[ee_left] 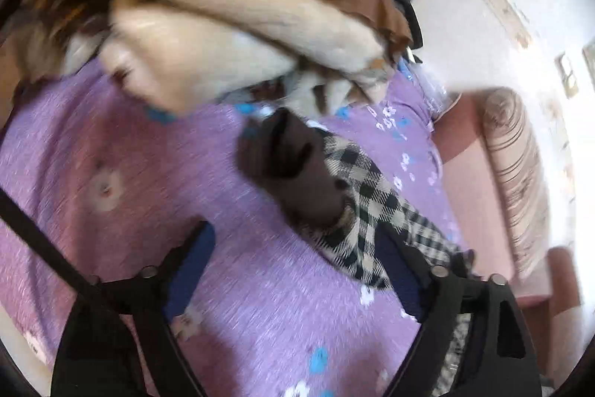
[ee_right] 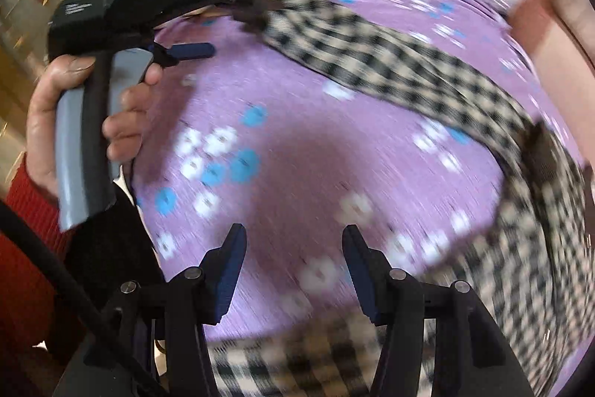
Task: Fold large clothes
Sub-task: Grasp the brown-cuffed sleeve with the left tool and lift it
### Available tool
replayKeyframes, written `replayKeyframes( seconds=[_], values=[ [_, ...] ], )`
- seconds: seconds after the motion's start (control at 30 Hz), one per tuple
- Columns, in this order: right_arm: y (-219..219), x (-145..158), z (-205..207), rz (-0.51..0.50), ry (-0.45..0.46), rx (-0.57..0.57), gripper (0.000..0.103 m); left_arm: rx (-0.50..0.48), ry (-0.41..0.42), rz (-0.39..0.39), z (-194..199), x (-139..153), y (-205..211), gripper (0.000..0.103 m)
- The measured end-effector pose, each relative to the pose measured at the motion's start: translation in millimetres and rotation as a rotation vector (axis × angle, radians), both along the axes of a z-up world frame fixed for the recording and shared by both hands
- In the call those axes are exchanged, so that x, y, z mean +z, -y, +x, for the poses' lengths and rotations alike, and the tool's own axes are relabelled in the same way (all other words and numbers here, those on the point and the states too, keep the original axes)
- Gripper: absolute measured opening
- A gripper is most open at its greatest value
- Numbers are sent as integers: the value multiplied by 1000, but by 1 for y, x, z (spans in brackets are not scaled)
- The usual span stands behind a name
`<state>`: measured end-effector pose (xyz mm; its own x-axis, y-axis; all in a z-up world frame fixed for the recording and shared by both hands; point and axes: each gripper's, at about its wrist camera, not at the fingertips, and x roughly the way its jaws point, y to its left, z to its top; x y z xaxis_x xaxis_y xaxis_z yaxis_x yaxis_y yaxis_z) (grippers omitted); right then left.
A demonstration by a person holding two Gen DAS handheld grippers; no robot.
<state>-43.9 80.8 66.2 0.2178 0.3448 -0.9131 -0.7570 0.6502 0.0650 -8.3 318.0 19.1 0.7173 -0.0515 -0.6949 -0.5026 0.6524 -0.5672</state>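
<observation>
Surface: purple floral bedspread [ee_right: 297, 155] | Right gripper [ee_right: 293, 270]: parted, nothing held | Left gripper [ee_left: 293, 270]: wide, nothing clamped | Checkered garment [ee_right: 409, 62]: sprawled unfolded beyond both | Clothes pile [ee_left: 223, 6]: farthest | Progress: 0 folds judged done.

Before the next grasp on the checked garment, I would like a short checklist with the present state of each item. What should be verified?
1. Left gripper open and empty: ok; nothing lies between its pads.
2. Right gripper open and empty: ok; only the purple bedsheet shows between its fingers.
3. Checked garment spread flat: not ok; it lies as a long twisted band across the sheet.
4. Brown cuff of the garment within view of the left gripper: ok; it lies just ahead of the fingers.
5. Work area free of other cloth: not ok; a pile of clothes sits at the far end.
6. Sharp view of the garment's edges: cannot tell; both pictures are blurred.
</observation>
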Motion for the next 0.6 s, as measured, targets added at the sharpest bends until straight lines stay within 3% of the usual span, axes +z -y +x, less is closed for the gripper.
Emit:
replayKeyframes(
  seconds=[0.13,0.17,0.2,0.23,0.33,0.43,0.6],
  values=[
    [41,4,-2,11,3,-110,58,-35,-27,60,34,-3,17,86],
    [53,4,-3,11,6,-139,58,-24,-45,102,39,-2,22,66],
    [62,5,-4,12,8,-163,58,-24,-65,128,43,-1,25,40],
    [71,6,-4,14,8,-190,58,-40,-101,132,49,-2,25,7],
    [98,7,-5,9,7,-273,58,56,-59,64,41,2,3,8],
    [118,8,2,-1,15,-338,58,79,-15,12,34,9,-15,9],
    [133,22,33,-25,107,-416,58,44,-6,127,31,25,0,9]
  ],
)
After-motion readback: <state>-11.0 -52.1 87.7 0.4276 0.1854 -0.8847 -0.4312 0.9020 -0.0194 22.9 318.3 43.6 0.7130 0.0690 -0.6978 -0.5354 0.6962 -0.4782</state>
